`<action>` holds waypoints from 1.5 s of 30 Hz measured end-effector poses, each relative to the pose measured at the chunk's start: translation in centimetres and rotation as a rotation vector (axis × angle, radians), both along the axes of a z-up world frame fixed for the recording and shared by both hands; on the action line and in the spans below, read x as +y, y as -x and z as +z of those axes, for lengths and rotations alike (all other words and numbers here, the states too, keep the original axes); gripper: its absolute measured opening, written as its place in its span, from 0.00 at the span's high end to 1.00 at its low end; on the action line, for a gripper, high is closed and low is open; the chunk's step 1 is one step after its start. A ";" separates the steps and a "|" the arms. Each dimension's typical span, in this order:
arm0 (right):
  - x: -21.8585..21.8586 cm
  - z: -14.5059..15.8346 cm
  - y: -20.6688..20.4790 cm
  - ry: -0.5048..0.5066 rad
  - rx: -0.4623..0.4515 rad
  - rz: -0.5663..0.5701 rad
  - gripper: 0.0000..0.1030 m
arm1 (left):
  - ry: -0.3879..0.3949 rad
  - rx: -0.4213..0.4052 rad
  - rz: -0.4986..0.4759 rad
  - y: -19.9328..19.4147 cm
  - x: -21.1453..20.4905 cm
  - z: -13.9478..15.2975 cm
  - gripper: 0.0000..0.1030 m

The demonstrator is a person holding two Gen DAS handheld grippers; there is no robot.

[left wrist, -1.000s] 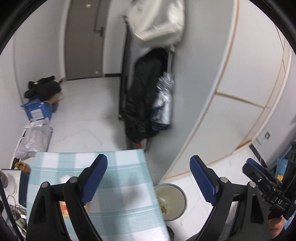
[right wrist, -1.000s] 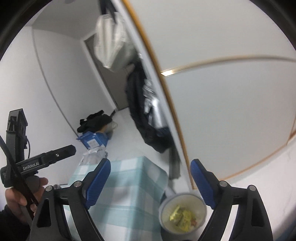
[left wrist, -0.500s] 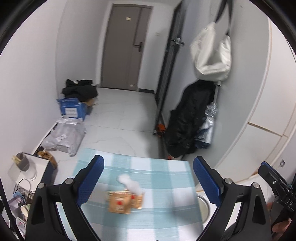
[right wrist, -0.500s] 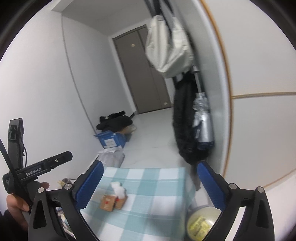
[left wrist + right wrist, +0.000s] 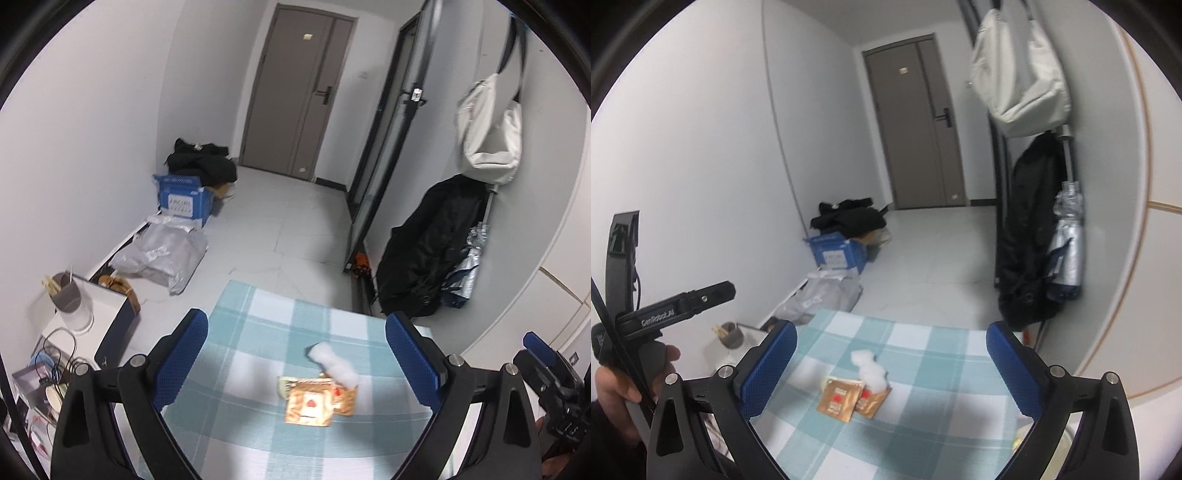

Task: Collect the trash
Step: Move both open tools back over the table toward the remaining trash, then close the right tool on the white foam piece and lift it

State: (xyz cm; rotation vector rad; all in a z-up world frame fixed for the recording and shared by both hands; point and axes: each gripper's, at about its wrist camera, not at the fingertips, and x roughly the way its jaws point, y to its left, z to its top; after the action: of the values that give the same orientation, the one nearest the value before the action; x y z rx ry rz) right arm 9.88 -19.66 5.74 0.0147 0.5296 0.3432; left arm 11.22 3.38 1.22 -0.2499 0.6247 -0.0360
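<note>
Two brown snack wrappers (image 5: 312, 402) and a crumpled white tissue (image 5: 334, 363) lie together on the teal checked tablecloth (image 5: 240, 354). In the right wrist view the wrappers (image 5: 842, 398) and tissue (image 5: 870, 369) sit mid-table. My left gripper (image 5: 295, 363) is open and empty, held above the table with the trash between its fingers in view. My right gripper (image 5: 892, 367) is open and empty, above the near side of the cloth (image 5: 923, 417). The left gripper's body shows at the left of the right wrist view (image 5: 665, 314).
A bin's rim (image 5: 1052, 454) peeks out at the table's right, behind my right finger. Left of the table stand a white side unit with a cup (image 5: 68, 299) and cables. On the floor are a grey bag (image 5: 162, 254) and blue box (image 5: 183, 199). Coats hang at right (image 5: 428, 251).
Both views have swung from the wall and floor bin towards the table and tilted down. The wrappers and tissue now sit larger and nearer between both open grippers.
</note>
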 end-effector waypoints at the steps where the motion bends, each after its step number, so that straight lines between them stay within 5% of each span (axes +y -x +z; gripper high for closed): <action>1: 0.6 -0.4 -0.1 0.012 0.005 0.009 0.00 | 0.007 0.009 0.004 -0.1 0.4 -0.4 0.08; 12: 4.6 -5.1 -3.0 0.125 0.132 0.095 0.00 | 0.033 0.099 0.032 -1.3 3.6 -3.0 0.08; 25: 9.1 -10.0 -12.4 0.269 0.304 0.180 0.00 | 0.026 0.166 0.046 -2.4 5.1 -4.5 0.08; 37: 10.3 -15.4 -18.1 0.240 0.508 0.339 0.02 | 0.025 0.270 0.009 -4.2 4.9 -7.1 0.08; 45: 12.0 -17.7 -18.8 0.250 0.587 0.445 0.33 | 0.027 0.352 -0.030 -5.3 4.5 -8.8 0.08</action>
State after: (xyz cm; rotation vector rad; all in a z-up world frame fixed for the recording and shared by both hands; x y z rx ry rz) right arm 28.63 -7.70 -11.94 -0.2551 1.1607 0.7129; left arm 16.50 7.90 -7.55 -0.2753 0.9788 -0.0293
